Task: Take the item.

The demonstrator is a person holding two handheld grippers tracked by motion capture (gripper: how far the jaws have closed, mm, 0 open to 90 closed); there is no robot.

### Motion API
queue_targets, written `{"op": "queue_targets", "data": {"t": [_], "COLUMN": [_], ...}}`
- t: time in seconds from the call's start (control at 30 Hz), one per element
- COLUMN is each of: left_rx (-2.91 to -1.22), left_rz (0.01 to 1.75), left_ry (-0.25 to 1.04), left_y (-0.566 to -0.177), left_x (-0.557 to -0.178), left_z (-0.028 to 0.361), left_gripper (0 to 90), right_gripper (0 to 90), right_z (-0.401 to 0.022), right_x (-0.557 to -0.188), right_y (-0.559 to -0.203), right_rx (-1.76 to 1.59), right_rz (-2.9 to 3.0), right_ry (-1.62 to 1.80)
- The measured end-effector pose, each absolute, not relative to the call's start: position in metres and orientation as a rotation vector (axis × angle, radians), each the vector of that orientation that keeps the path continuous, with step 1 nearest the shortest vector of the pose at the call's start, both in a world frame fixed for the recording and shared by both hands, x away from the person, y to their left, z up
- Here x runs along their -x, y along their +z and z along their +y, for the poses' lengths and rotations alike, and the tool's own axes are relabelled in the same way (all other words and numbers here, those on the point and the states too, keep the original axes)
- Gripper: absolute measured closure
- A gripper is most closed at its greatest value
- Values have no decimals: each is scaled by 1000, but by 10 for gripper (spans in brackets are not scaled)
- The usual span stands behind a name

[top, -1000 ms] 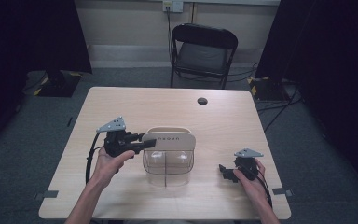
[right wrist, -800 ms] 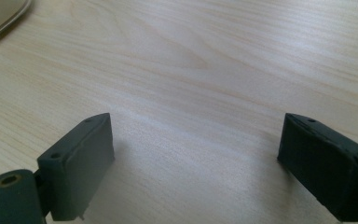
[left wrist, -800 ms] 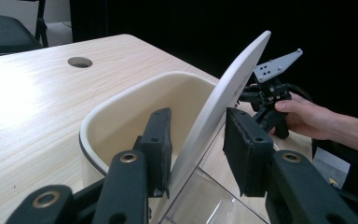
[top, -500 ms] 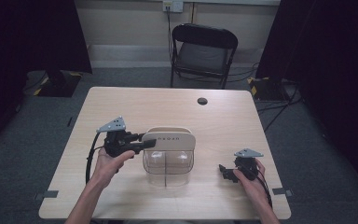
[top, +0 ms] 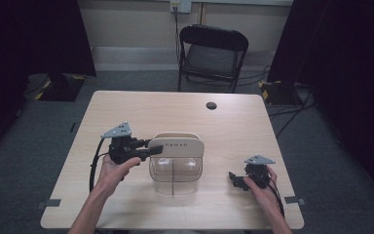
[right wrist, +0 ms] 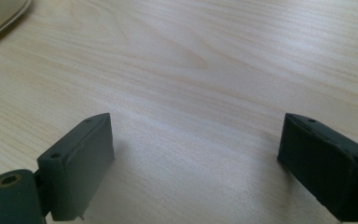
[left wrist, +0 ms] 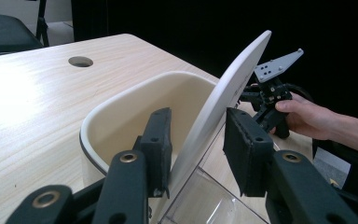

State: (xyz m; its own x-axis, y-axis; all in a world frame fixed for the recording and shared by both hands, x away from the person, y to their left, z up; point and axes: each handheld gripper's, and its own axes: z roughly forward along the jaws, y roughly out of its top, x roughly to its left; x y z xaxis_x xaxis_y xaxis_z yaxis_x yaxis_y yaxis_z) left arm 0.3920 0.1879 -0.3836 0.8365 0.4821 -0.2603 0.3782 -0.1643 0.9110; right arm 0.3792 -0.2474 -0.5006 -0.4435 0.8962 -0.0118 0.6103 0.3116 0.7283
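Observation:
A clear plastic container (top: pixel 175 175) stands at the middle of the table, and its cream lid (top: pixel 180 145) is tipped up on edge above it. My left gripper (top: pixel 157 147) reaches in from the left and is shut on the lid's left edge. In the left gripper view the lid (left wrist: pixel 233 84) slants up between the two jaws of the left gripper (left wrist: pixel 196 135), with a cream tub-shaped part (left wrist: pixel 121 107) behind it. My right gripper (top: pixel 233 179) rests at the table's front right, apart from the container. Its jaws are open over bare wood, as the right gripper (right wrist: pixel 196 140) shows.
A round cable hole (top: pixel 211 105) sits near the table's far edge. A black folding chair (top: pixel 213 51) stands beyond the table. A corner of the cream container (right wrist: pixel 0 14) shows at the top left of the right gripper view.

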Motion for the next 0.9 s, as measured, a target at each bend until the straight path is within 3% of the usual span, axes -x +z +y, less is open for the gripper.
{"op": "queue_targets", "data": {"t": [0.9], "left_rx": [-1779], "left_rz": [665], "left_ry": [113], "left_y": [-383], "left_x": [-392], "left_z": [187], "left_gripper": [618], "right_gripper": [96], "right_z": [-247], "right_x": [-379], "right_y": [-501], "right_rx": [-1339], "right_rz": [2168], "right_ry": [927]}}
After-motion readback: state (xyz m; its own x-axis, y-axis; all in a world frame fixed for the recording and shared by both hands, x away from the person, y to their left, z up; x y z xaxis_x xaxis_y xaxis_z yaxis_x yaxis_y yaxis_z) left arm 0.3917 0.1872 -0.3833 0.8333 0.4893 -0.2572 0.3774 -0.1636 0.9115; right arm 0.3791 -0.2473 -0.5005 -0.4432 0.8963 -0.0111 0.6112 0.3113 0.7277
